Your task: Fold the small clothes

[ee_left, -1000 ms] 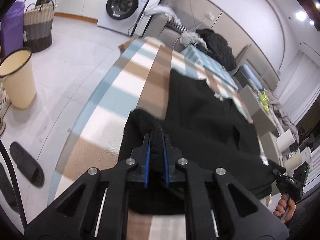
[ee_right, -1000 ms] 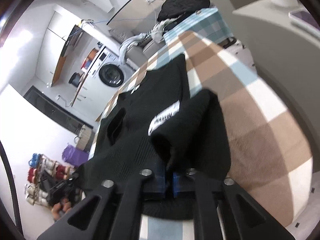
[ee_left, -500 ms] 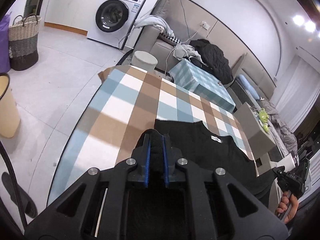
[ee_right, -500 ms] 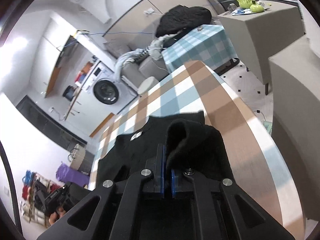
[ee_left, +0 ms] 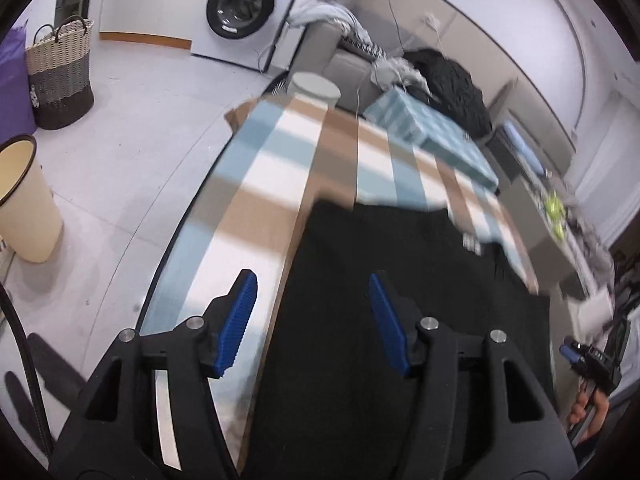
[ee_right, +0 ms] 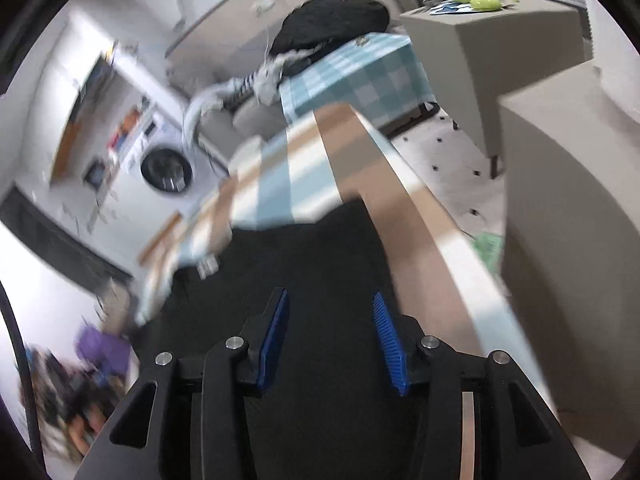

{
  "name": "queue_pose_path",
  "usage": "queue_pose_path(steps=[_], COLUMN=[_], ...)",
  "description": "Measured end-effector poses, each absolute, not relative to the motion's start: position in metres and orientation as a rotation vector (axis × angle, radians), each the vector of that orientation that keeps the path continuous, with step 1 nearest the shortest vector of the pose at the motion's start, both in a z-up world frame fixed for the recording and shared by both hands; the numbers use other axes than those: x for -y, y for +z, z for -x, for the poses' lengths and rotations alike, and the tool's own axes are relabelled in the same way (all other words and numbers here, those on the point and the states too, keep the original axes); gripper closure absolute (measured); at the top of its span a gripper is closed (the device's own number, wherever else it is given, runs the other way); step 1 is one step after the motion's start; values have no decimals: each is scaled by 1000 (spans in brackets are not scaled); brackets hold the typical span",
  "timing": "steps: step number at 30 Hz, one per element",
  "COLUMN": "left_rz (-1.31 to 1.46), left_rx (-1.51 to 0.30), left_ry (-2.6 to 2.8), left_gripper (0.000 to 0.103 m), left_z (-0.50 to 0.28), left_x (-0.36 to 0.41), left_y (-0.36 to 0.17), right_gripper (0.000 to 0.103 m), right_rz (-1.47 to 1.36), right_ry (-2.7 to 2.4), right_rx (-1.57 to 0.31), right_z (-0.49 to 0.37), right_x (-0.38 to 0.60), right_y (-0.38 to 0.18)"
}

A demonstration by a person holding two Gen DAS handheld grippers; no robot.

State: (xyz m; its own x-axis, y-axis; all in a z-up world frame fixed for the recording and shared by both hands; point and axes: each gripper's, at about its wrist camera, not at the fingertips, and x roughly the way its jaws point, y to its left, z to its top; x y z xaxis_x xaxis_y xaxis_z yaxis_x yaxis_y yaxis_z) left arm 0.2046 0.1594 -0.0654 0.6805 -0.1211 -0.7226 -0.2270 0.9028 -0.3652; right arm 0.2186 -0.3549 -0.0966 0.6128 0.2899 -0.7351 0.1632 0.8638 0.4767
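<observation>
A black garment (ee_left: 400, 300) lies flat on the table with a brown, blue and white checked cloth (ee_left: 280, 168); a small white label (ee_left: 472, 244) shows near its far edge. My left gripper (ee_left: 312, 292) is open and empty above the garment's left edge. In the right wrist view the same garment (ee_right: 320, 272) lies on the checked table (ee_right: 384, 168). My right gripper (ee_right: 330, 316) is open and empty above the garment's right side. The other gripper (ee_left: 588, 360), held in a hand, shows at the left wrist view's right edge.
A cream bin (ee_left: 24, 200) and a woven basket (ee_left: 60, 76) stand on the floor to the left. A washing machine (ee_left: 248, 4) is at the back. A sofa with clothes (ee_left: 448, 76) lies beyond the table. Grey cabinets (ee_right: 560, 160) stand right of the table.
Both grippers have let go of the black garment and opened. The lifted fold now lies flat on the table, and both views are blurred by motion.
</observation>
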Motion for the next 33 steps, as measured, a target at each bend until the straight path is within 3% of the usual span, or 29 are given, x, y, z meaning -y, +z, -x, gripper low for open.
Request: queue_pose_path(steps=[9,16,18,19,20,21,23,28,33], left_rz=[378,436,458,465,469,470,435,385,371], left_rx=[-958,-924,-914,-909,-899,-883,-857,-864,-879], left_ry=[44,-2,-13,-4,1,1,8,5,-10], left_gripper=[49,49,71,93,97,98,99,99,98], left_z=[-123,-77,-74,-74,-73,-72,-68,-61,-55], left_x=[-129,-124,-124,-124,-124,-124,-120,-122,-118], left_y=[-111,-119,-120,-121,-120,-119,-111,-104,-105], right_gripper=[58,56,56,57,62,81,92,96,93], right_rz=[-477,-519,-524,-527,-521,-490,-439,-354,-358], right_ry=[195,267,281,286,281,274,278,230,175], right_rx=[-998,-976,-984,-983,-973,-935,-862,-786,-926], right_z=[-136,-88,-84,-84,-84,-81,-76,-72,-87], right_x=[337,334,330,328,327,323,318,319,323], right_y=[-127,-127,-131,-133,-133,-128,-116,-95,-121])
